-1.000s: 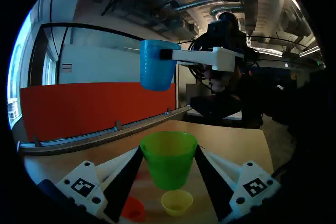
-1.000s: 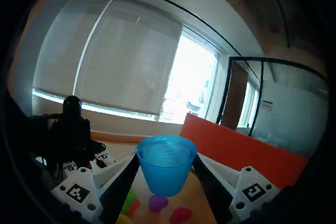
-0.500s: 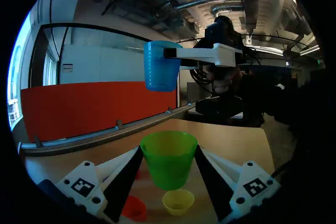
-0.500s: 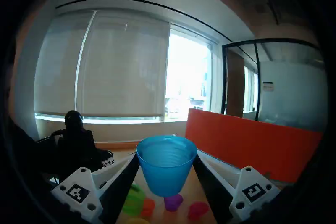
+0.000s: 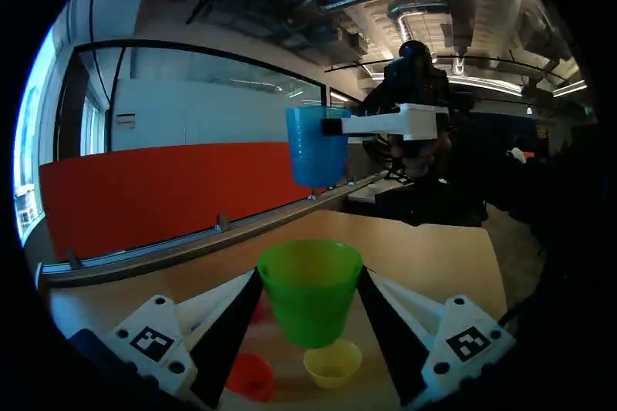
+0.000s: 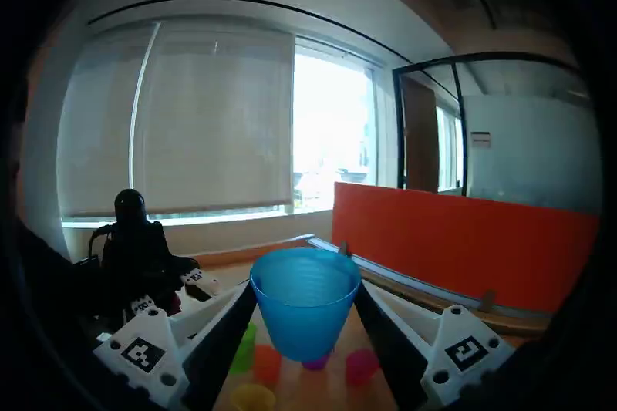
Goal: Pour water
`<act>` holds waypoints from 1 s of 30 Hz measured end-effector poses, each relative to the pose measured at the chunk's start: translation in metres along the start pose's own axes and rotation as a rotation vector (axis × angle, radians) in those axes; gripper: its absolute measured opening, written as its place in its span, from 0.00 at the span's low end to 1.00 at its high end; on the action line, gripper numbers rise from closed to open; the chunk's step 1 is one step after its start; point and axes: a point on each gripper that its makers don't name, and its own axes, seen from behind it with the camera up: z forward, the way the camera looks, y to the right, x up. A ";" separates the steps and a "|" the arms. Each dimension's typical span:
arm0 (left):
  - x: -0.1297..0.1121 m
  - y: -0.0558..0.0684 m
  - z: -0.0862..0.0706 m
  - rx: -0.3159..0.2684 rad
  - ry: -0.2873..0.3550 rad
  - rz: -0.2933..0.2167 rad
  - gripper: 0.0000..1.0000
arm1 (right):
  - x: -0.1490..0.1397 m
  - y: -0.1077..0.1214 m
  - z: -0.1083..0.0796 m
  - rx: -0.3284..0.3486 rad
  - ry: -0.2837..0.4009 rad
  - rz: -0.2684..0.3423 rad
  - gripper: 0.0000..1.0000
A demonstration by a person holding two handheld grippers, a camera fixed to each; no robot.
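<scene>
Table [image 5: 432, 249] of pale wood is taken as the landmark here. Along the table's far edge an orange partition [image 5: 154, 187] is stood upright. High above the table, the right gripper [image 6: 305, 288] is held level, its fingers narrowed onto a blue cup [image 6: 305, 311] and pressed against both of its sides. The cup is carried upright, presumably so that nothing is spilled before pouring is begun. Whether water is inside cannot be told. Lower over the table, the left gripper [image 5: 308, 276] is closed in the same way on a green cup [image 5: 310, 307], which is gripped upright with its mouth turned upward, seemingly so that it can be filled. In the left gripper view the blue cup is seen farther across the table and not tipped. Pouring is judged not yet begun; the blue rim would first have to be brought over the green mouth. On the table's near side a small yellow cup [image 5: 333, 363] and a small red cup [image 5: 251, 376] are left standing.
</scene>
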 end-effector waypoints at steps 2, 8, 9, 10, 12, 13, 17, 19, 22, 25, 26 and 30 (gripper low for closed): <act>-0.003 -0.001 -0.001 0.001 -0.011 0.003 0.87 | -0.009 0.002 -0.004 -0.005 -0.015 0.004 0.90; -0.011 0.000 -0.005 0.002 -0.050 0.019 0.87 | -0.036 0.009 -0.015 -0.021 -0.059 0.005 0.90; -0.013 0.000 -0.005 0.002 -0.057 0.021 0.87 | -0.040 0.010 -0.017 -0.023 -0.065 0.005 0.90; -0.015 -0.001 -0.006 0.002 -0.066 0.022 0.87 | -0.045 0.011 -0.019 -0.025 -0.073 0.005 0.90; -0.019 -0.001 -0.007 0.003 -0.084 0.026 0.87 | -0.054 0.013 -0.023 -0.027 -0.090 0.006 0.90; -0.021 -0.002 -0.008 0.005 -0.092 0.029 0.87 | -0.058 0.014 -0.024 -0.028 -0.098 0.006 0.90; -0.031 -0.004 -0.011 0.011 -0.130 0.039 0.87 | -0.074 0.017 -0.031 -0.037 -0.126 0.000 0.90; -0.037 -0.003 -0.013 0.011 -0.148 0.041 0.87 | -0.081 0.019 -0.033 -0.042 -0.136 -0.004 0.90; -0.045 -0.002 -0.015 0.008 -0.177 0.046 0.87 | -0.091 0.020 -0.037 -0.045 -0.154 -0.004 0.90; -0.053 0.000 -0.018 0.005 -0.207 0.051 0.87 | -0.102 0.021 -0.039 -0.045 -0.174 0.000 0.91; -0.057 0.000 -0.019 0.004 -0.218 0.052 0.87 | -0.106 0.021 -0.039 -0.045 -0.181 0.000 0.90; -0.070 0.001 -0.022 0.002 -0.262 0.055 0.87 | -0.120 0.021 -0.040 -0.044 -0.210 -0.001 0.90</act>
